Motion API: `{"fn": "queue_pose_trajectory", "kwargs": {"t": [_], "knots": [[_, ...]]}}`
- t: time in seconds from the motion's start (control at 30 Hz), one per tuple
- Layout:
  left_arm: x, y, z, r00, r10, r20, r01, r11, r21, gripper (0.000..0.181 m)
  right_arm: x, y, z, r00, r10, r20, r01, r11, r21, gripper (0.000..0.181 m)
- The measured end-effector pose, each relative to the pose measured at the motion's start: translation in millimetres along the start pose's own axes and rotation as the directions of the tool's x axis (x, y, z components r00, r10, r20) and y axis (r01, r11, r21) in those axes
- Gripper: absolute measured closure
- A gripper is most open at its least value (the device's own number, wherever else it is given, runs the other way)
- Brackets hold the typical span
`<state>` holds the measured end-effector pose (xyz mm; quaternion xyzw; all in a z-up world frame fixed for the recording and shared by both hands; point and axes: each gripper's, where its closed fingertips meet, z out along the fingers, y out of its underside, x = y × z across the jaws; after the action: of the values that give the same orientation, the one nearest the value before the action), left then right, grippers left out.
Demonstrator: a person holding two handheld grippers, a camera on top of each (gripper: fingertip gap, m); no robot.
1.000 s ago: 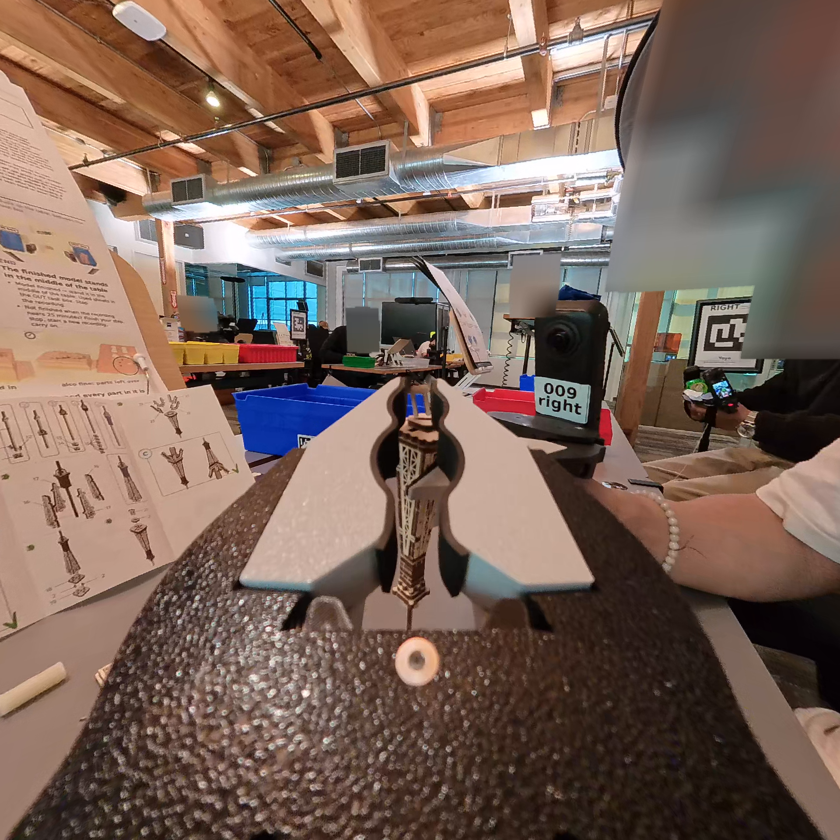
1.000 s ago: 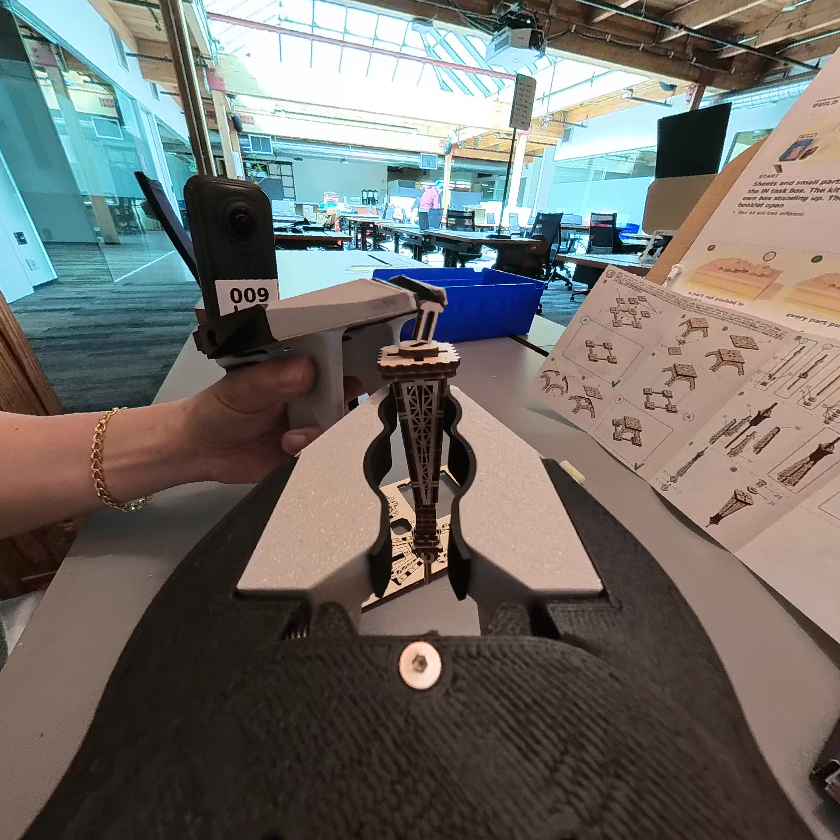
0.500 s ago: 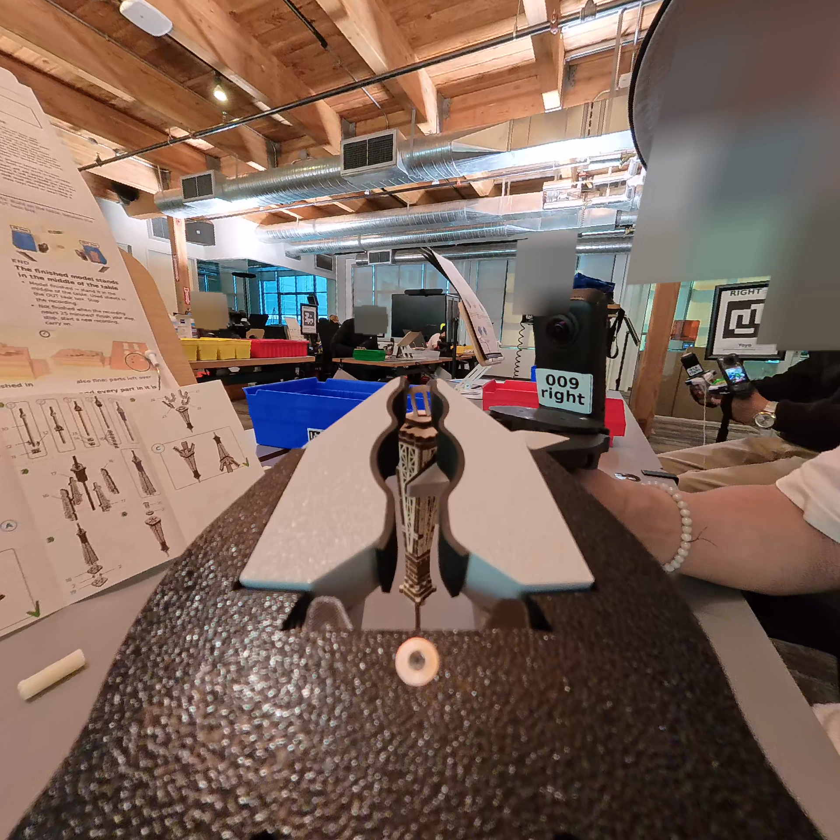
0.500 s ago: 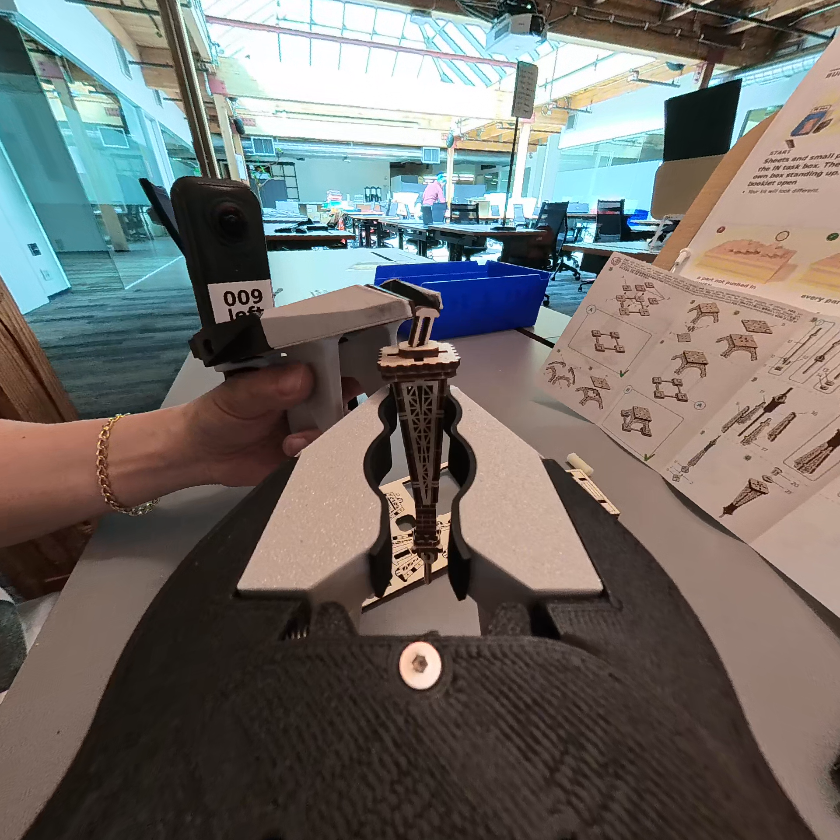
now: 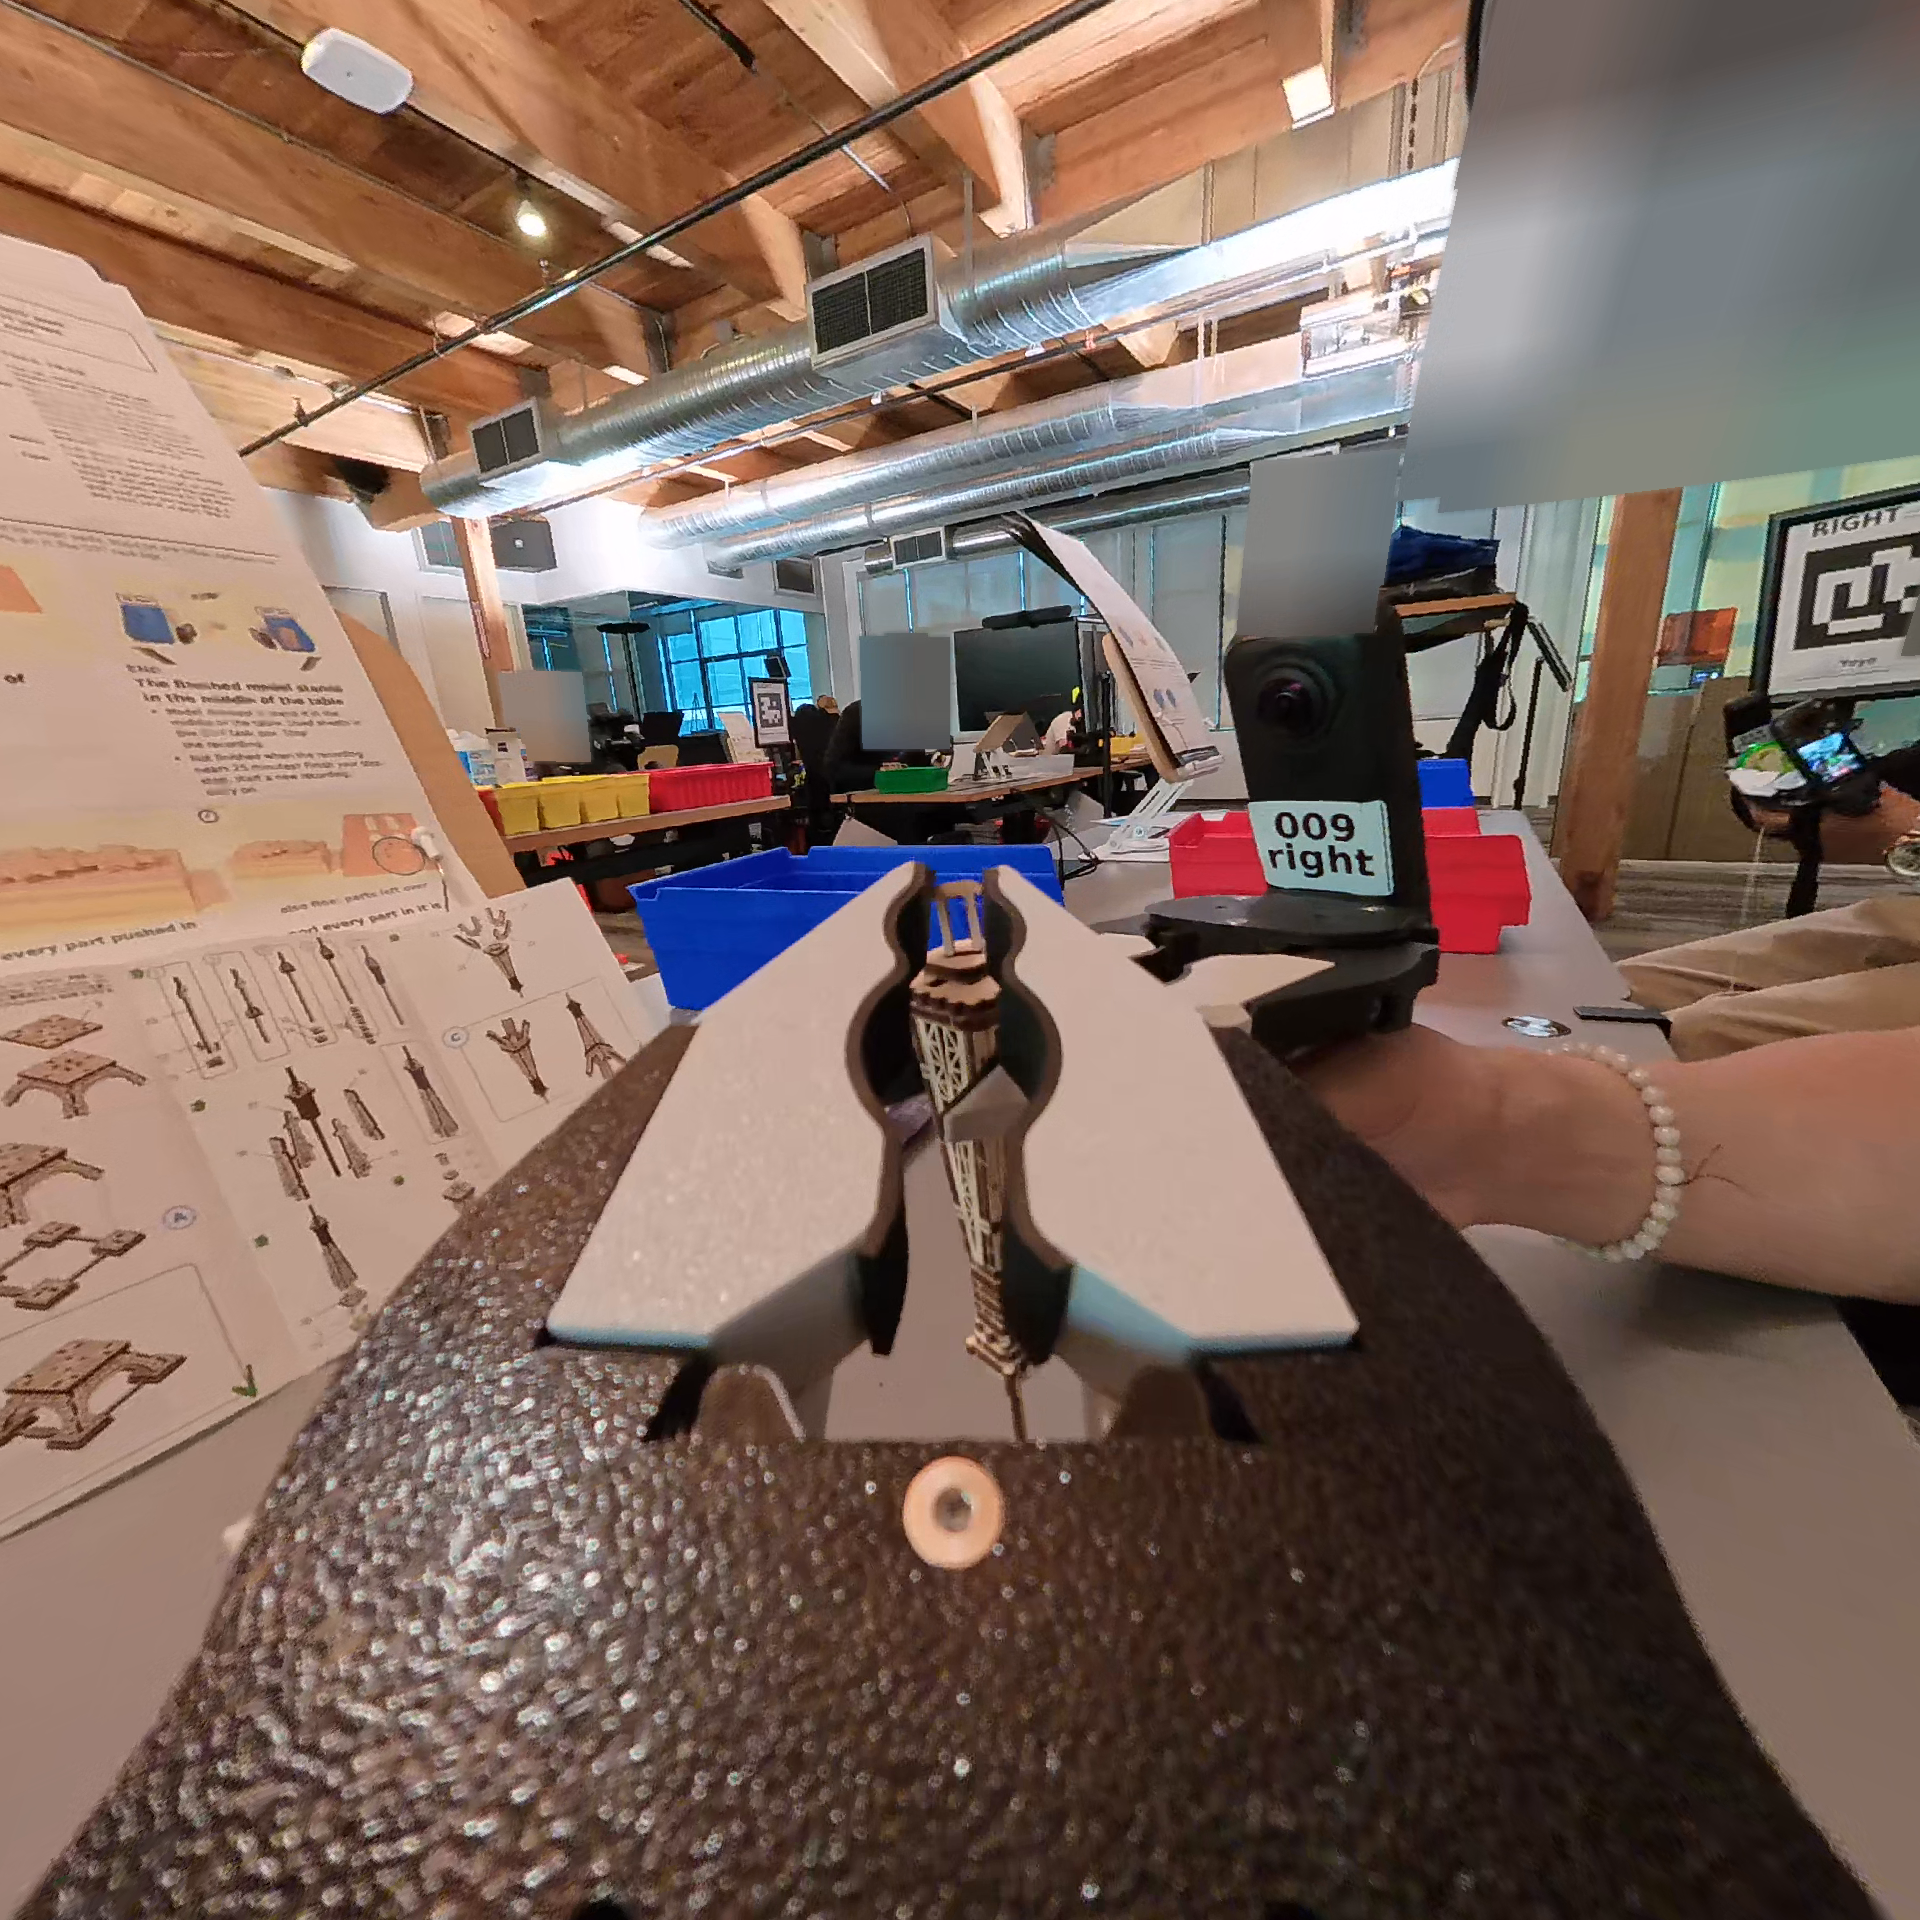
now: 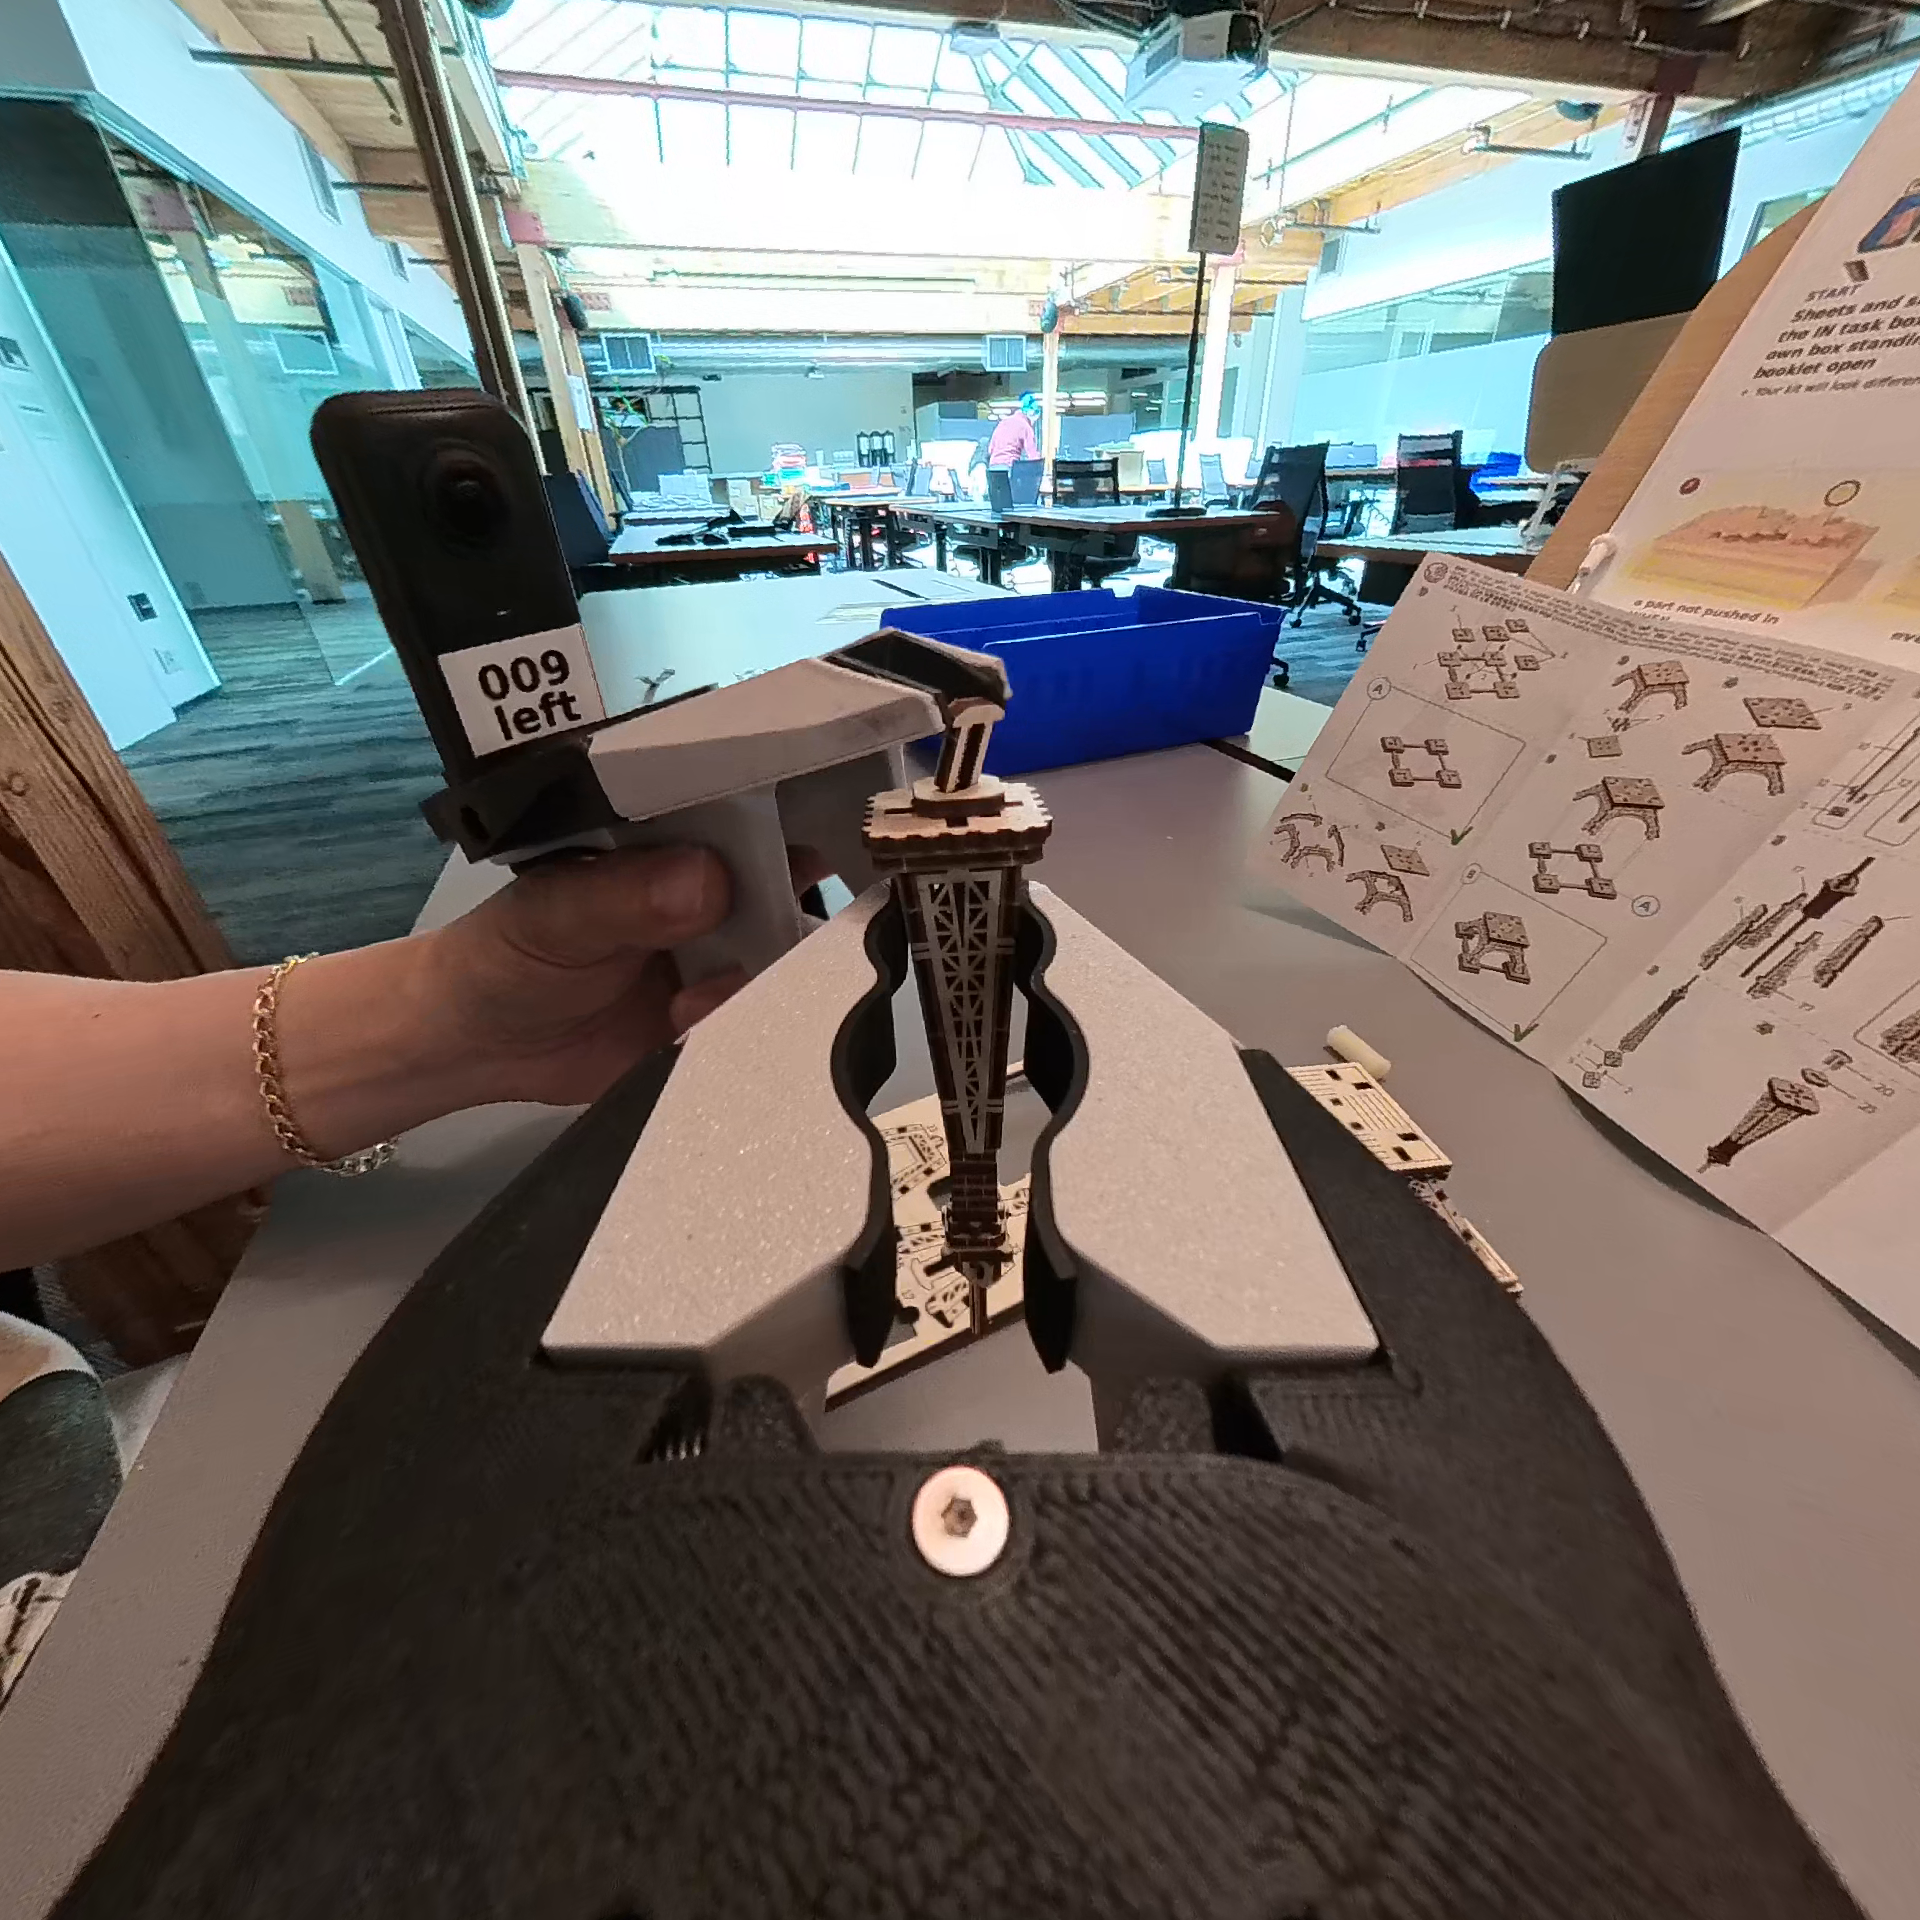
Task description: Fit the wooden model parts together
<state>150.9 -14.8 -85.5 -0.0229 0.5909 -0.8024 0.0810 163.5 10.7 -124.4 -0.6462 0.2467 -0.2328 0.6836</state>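
My right gripper (image 6: 961, 914) is shut on a wooden lattice tower section (image 6: 961, 997). The spire end points toward the camera and the square platform (image 6: 956, 821) is at the far end. My left gripper (image 6: 961, 691) reaches in from the left. It is shut on a small arched wooden piece (image 6: 961, 748) that stands on top of the platform. In the left wrist view my left gripper (image 5: 956, 894) pinches the arched piece (image 5: 958, 920) at its fingertips. The tower (image 5: 961, 1049) runs below them.
An open instruction booklet (image 6: 1621, 883) stands to the right and also shows in the left wrist view (image 5: 260, 1091). A blue bin (image 6: 1091, 665) and a red bin (image 5: 1475, 883) sit behind. Wooden part sheets (image 6: 1371, 1132) and a white peg (image 6: 1356, 1044) lie on the grey table (image 6: 1662, 1403). About 4 cm separates my left fingertips from my right.
Both grippers keep their grip. The left gripper has turned slightly, so the booklet shifts in its view. The arched piece stays on the tower's platform.
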Motion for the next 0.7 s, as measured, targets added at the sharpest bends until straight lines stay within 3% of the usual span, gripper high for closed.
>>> {"fn": "queue_pose_trajectory", "kwargs": {"t": [0.7], "knots": [[0.7,-3.5,-0.8,1.000,0.004,-0.008,-0.004,0.999,-0.032,0.172,-0.6,-0.7,-0.6,1.000,-0.023,0.015,0.023,1.000,-0.002,0.165]]}}
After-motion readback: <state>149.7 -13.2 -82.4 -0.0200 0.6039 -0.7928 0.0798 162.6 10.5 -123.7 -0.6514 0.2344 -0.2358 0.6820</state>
